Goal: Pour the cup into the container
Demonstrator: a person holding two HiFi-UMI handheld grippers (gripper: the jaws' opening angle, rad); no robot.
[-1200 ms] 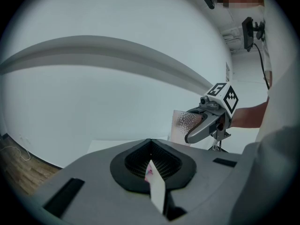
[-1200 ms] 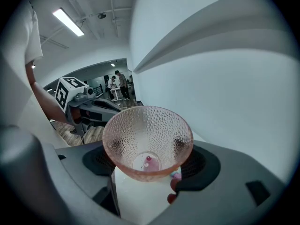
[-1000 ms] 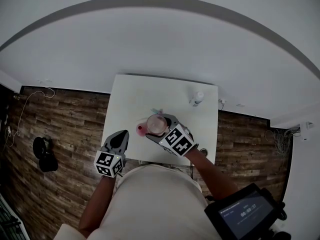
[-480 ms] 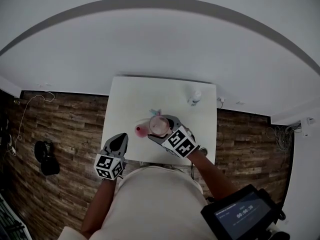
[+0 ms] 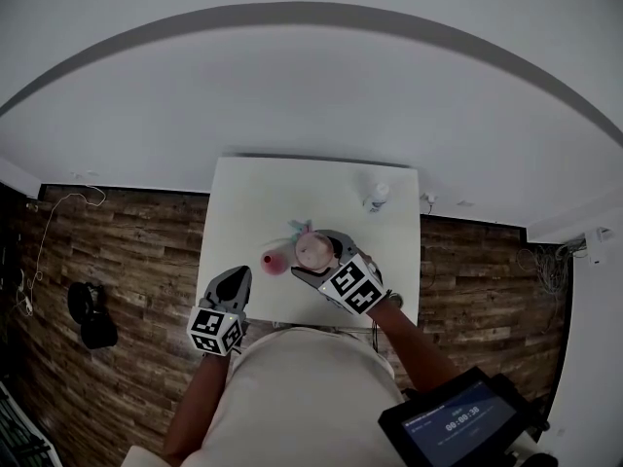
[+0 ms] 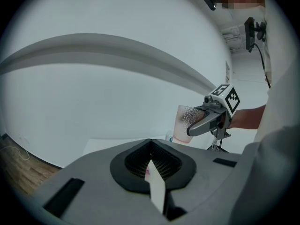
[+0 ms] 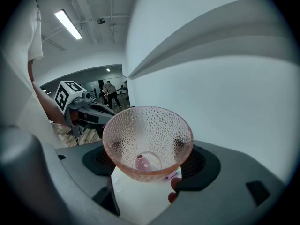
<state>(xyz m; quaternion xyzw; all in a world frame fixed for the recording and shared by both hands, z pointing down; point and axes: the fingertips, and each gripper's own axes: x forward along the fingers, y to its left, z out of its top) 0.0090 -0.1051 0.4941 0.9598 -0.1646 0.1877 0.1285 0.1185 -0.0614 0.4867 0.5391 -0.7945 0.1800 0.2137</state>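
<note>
My right gripper (image 5: 317, 258) pinches cup (image 7: 147, 142), upright, mouth up. Container (image 5: 272, 259) sits on table (image 5: 243, 202) just left of cup; I judge pour tips leftward. Left gripper (image 5: 232, 280) pressed together, empty, farther off.

Cup (image 7: 147, 130) pale pink, clear, dimpled all over; container (image 5: 273, 259) pink, just left of it; table (image 5: 243, 202) white; floor (image 5: 117, 241) brown wood planks; left gripper (image 5: 235, 278) and right gripper (image 5: 313, 253) grey, their cubes black-and-white squares.
</note>
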